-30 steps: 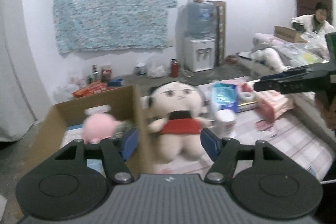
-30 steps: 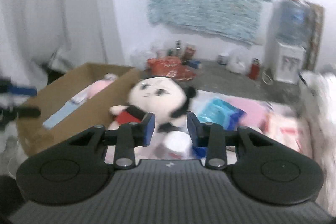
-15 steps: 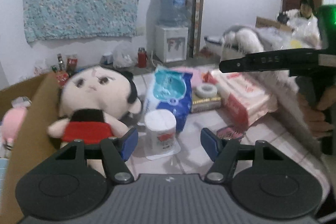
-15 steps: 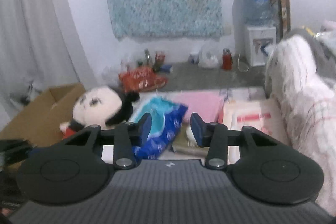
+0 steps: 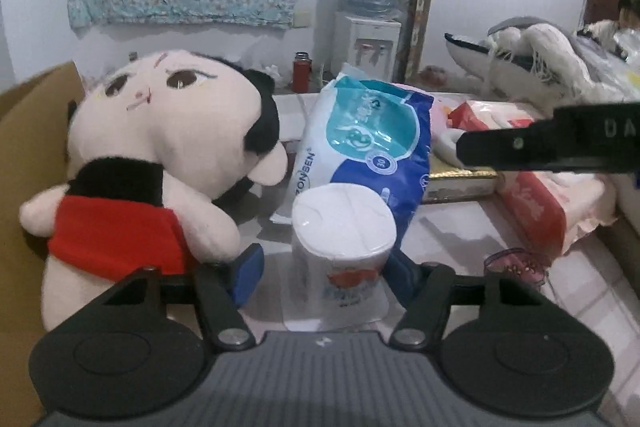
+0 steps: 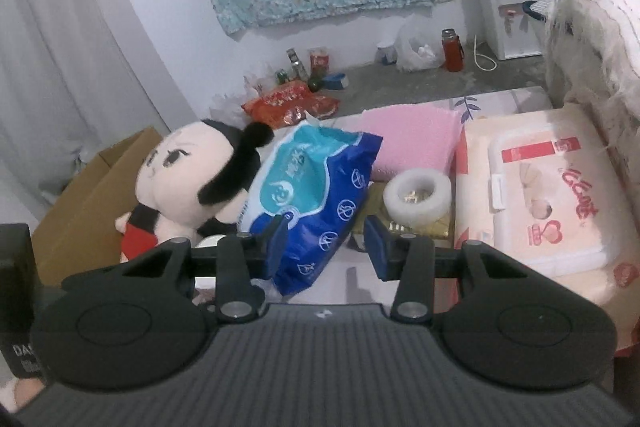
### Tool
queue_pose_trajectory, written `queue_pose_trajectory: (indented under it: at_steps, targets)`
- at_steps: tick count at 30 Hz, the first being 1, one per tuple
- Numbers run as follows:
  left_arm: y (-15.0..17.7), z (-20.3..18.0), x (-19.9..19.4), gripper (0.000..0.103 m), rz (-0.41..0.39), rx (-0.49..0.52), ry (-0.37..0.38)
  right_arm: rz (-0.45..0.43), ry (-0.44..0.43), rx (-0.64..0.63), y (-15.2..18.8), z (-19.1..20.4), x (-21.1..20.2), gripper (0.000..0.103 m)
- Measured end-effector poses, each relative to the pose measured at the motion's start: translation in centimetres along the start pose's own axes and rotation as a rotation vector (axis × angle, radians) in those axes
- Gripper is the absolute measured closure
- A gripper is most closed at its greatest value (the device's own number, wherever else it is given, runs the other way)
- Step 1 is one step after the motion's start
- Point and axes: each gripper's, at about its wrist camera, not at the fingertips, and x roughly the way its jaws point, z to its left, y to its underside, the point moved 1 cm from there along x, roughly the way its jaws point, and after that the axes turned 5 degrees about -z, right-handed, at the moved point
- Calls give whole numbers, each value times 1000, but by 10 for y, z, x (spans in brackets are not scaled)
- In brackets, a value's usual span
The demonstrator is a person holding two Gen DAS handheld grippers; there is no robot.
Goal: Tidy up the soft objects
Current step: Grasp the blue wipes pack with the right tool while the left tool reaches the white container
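Note:
A white tissue roll stands upright between the fingers of my left gripper. Its jaws are closing, and a gap still shows between the left pad and the roll. A plush doll in a red shirt leans against a cardboard box at the left. Behind the roll lies a blue wipes pack. My right gripper is open just above the lower corner of that blue pack, its right pad clear of it. The doll lies left of the pack.
Right of the blue pack are a pink towel, a tape roll on a gold box, and a large pink wipes pack. A shaggy grey-white plush lies behind. A water dispenser stands at the wall.
Both grippers came down and closer to the items. The left view swung from the box and doll to the tissue roll and its fingers narrowed. The right fingers widened a little.

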Motion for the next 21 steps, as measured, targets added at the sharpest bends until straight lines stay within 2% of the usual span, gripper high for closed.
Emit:
queue_pose_trajectory:
  at_steps: [2, 8, 10, 12, 15, 18, 21]
  targets:
    - [2, 5, -1, 53, 4, -19, 47, 6, 2, -3, 2, 2, 5, 60]
    - [10, 5, -8, 54, 4, 8, 34, -23, -2, 59, 4, 3, 18, 54]
    - [13, 5, -15, 54, 11, 13, 37, -26, 6, 75, 4, 3, 22, 45]
    - [16, 7, -21, 53, 9, 14, 42, -18, 29, 70, 2, 7, 27, 41]
    - [19, 9, -23, 53, 4, 19, 49, -34, 31, 77, -6, 15, 35, 21]
    - [23, 10, -21, 52, 12, 15, 53, -28, 32, 53, -18, 27, 53, 16]
    - [27, 8, -22, 51, 5, 36, 43, 1, 90, 38, -24, 36, 75, 14]
